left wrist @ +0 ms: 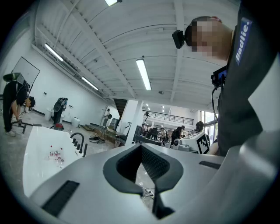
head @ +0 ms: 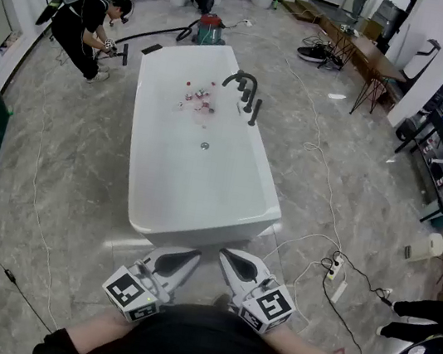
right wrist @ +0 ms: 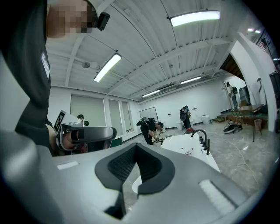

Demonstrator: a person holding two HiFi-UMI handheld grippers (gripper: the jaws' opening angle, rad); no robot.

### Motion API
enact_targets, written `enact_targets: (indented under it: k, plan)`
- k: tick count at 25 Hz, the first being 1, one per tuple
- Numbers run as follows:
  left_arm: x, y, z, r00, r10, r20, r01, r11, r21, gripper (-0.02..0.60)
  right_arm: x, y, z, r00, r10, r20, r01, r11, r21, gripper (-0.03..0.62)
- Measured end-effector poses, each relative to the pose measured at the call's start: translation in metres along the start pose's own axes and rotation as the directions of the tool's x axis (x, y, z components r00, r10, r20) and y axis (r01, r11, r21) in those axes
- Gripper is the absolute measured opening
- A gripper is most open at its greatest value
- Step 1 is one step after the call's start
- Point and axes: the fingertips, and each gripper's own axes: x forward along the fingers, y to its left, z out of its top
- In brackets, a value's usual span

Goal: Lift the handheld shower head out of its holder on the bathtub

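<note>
2 tools lie at 6 o'clock in the head view, close against the wearer's torso, marker cubes nearest the body and tips pointing toward the tub (head: 200,202). The left tool (head: 184,257) is clenched: its own view shows the tips together with nothing between them. The right tool (head: 231,261) is likewise clenched and empty. Both are well apart from the tub's near end.

The white tub runs from centre toward 12 o'clock. The shower head (head: 254,112), a slim black rod, stands upright on the tub's 3 o'clock rim, just beside the arched black spout (head: 242,81) and its black knobs. Whether it sits in a holder is too small to tell. Small red and white items (head: 198,99) lie inside the tub near the spout, and the drain (head: 204,145) is nearer the wearer than they are.

1 person (head: 87,23) crouches on the grey floor at 10 o'clock, beyond the tub's far corner. A red vacuum (head: 210,29) stands at 12 o'clock. A power strip (head: 334,268) with cables lies on the floor at 4 o'clock.
</note>
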Motion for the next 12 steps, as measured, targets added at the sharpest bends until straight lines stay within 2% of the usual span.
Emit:
enact_targets:
  k: [12]
  plan:
    - [0.01,0.004,-0.008,1.0,0.002,-0.01,-0.002,1.0,-0.005,0.0,0.001,-0.012,-0.003,1.0,0.008,0.007,-0.008,1.0,0.018,0.0]
